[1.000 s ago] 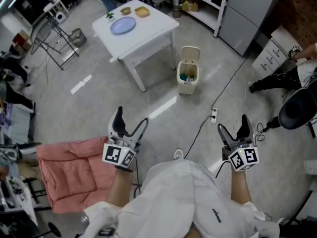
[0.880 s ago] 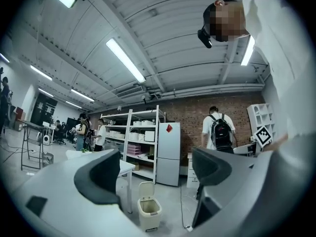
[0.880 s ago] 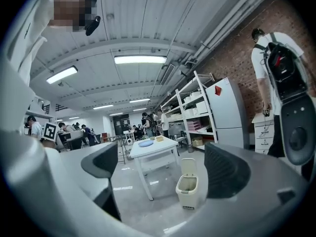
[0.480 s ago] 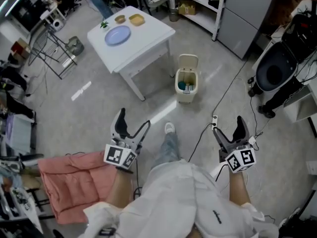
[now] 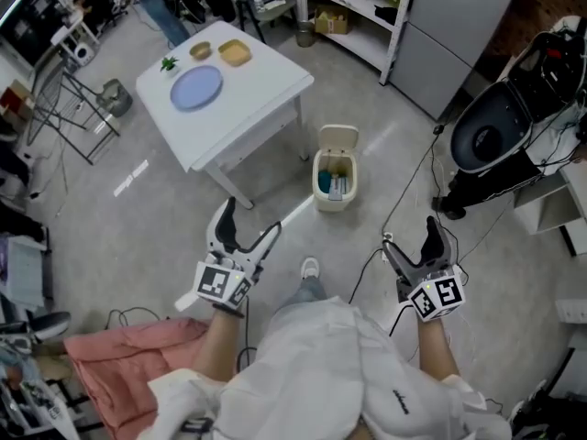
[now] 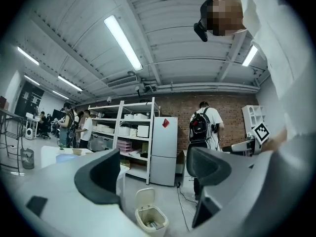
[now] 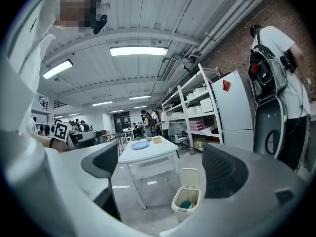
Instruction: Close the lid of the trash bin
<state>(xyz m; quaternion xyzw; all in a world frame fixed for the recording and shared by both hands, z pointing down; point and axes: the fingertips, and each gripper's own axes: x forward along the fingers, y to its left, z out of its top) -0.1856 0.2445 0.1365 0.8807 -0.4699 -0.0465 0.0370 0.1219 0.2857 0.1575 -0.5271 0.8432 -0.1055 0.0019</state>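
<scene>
Trash bin [image 5: 333, 183] beside white table [image 5: 261, 85], lid [image 5: 337, 138] raised, left gripper [image 5: 249, 220] and right gripper [image 5: 410, 238] both spread apart, empty

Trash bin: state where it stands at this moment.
In the head view, the trash bin stands on the floor near centre, just right of the white table, its lid raised.

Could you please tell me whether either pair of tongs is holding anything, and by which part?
Nothing is held. The left tongs and right tongs are both open and empty; the trash bin, lid up, stands untouched on the floor.
</scene>
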